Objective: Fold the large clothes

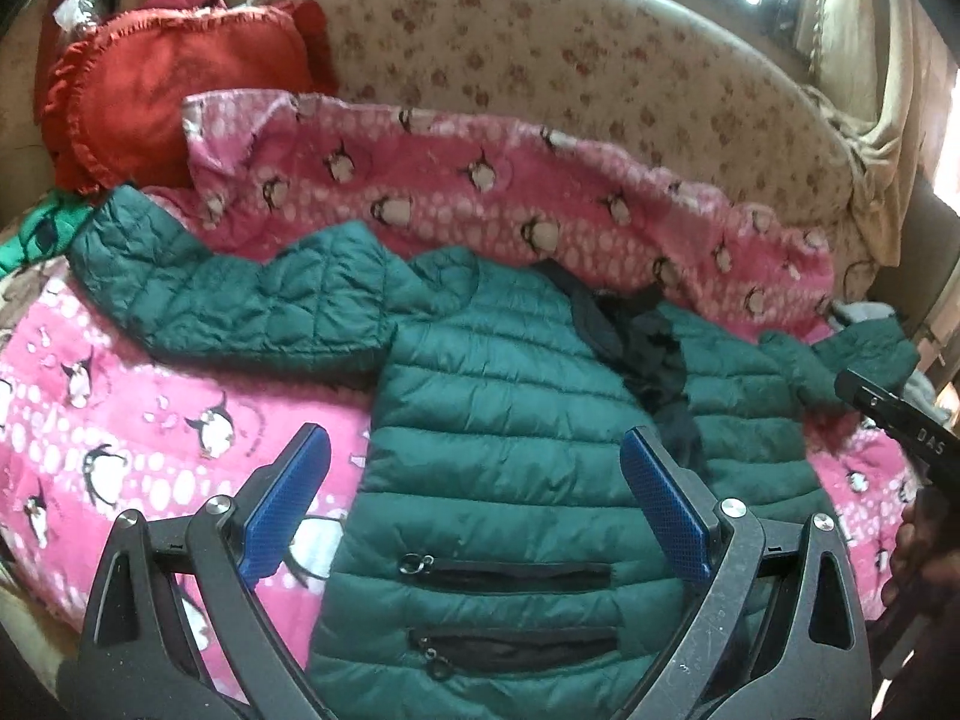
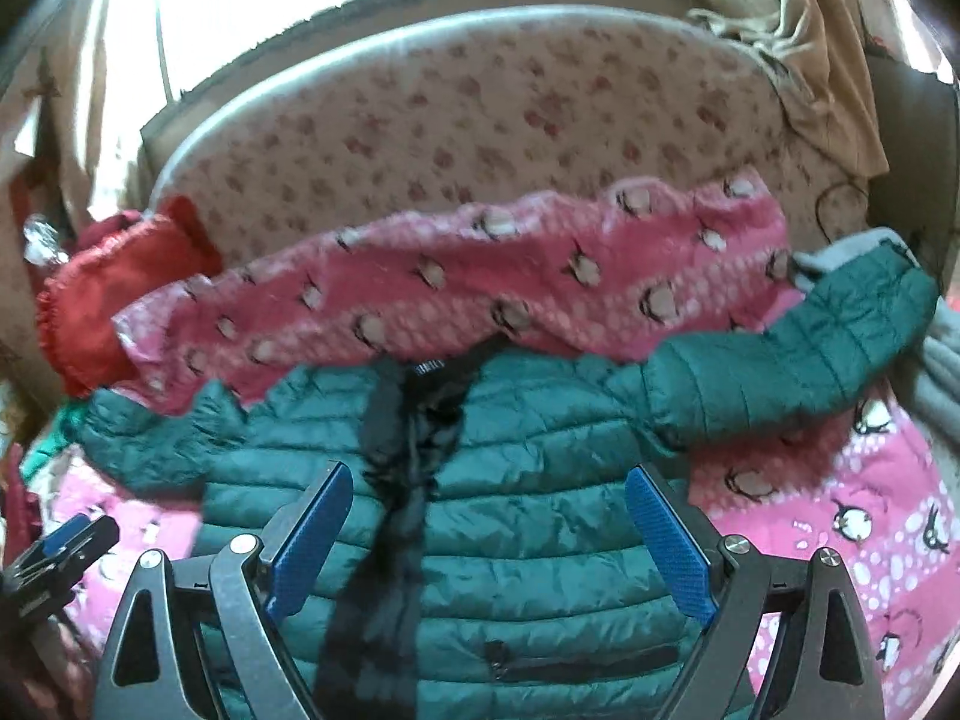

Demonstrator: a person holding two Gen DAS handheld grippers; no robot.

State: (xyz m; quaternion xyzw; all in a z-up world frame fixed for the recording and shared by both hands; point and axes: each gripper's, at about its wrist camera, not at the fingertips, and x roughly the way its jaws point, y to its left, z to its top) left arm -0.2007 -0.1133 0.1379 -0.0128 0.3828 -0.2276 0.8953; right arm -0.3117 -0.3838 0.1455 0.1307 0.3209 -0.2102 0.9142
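1. My left gripper [image 1: 474, 501] was nearest, its blue pads wide apart and holding nothing, over the puffy green quilted jacket [image 1: 510, 450].
2. My right gripper [image 2: 487, 531] hung spread and empty too.
3. I think the jacket lay flat on the pink penguin blanket [image 1: 150, 438], sleeves spread, so folding would be easy.
4. A black part [image 1: 900, 426] read "DAS"; the neck label was too blurry.

Black grippers [image 1: 474, 498] (blue ribbed pads [image 1: 288, 498])
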